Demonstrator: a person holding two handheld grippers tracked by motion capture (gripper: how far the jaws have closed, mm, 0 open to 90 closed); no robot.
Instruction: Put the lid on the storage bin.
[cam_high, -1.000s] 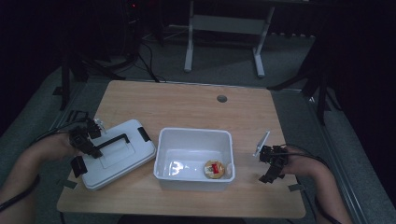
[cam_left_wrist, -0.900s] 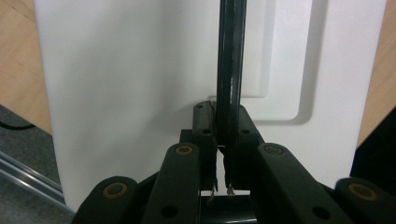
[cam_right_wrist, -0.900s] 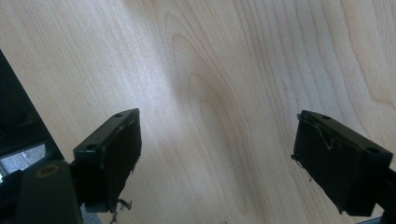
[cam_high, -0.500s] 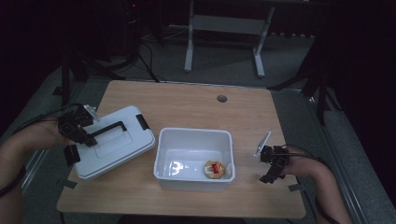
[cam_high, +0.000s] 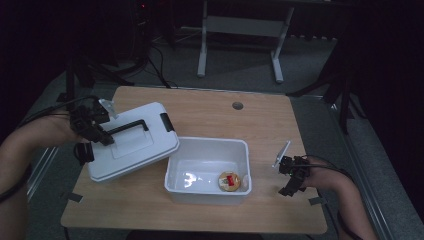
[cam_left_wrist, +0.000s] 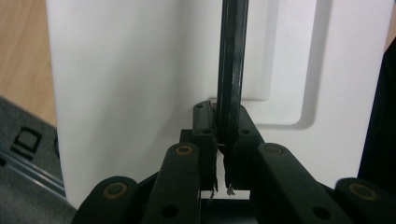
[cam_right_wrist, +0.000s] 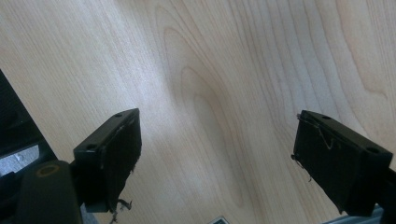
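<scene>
A white lid (cam_high: 135, 147) with a black handle (cam_high: 127, 126) hangs tilted over the left part of the wooden table (cam_high: 260, 120). My left gripper (cam_high: 102, 137) is shut on the handle's left end. In the left gripper view the jaws pinch the handle bar (cam_left_wrist: 231, 60) in front of the lid's white top (cam_left_wrist: 140, 70). An open white bin (cam_high: 207, 142) stands at the centre, with a round yellow and red item (cam_high: 230, 181) in its near right corner. My right gripper (cam_high: 290, 187) rests open at the table's right, nothing between its pads (cam_right_wrist: 116, 158).
The lid's right corner reaches close to the bin's left rim. A round cable hole (cam_high: 237, 105) sits in the table's far side. Bare wood (cam_right_wrist: 224, 70) lies under the right gripper. A white metal stand (cam_high: 240, 30) is on the floor behind.
My left gripper has risen with the lid, which has lifted off the table and now hangs higher, close to the bin's left rim. The right gripper has stayed put.
</scene>
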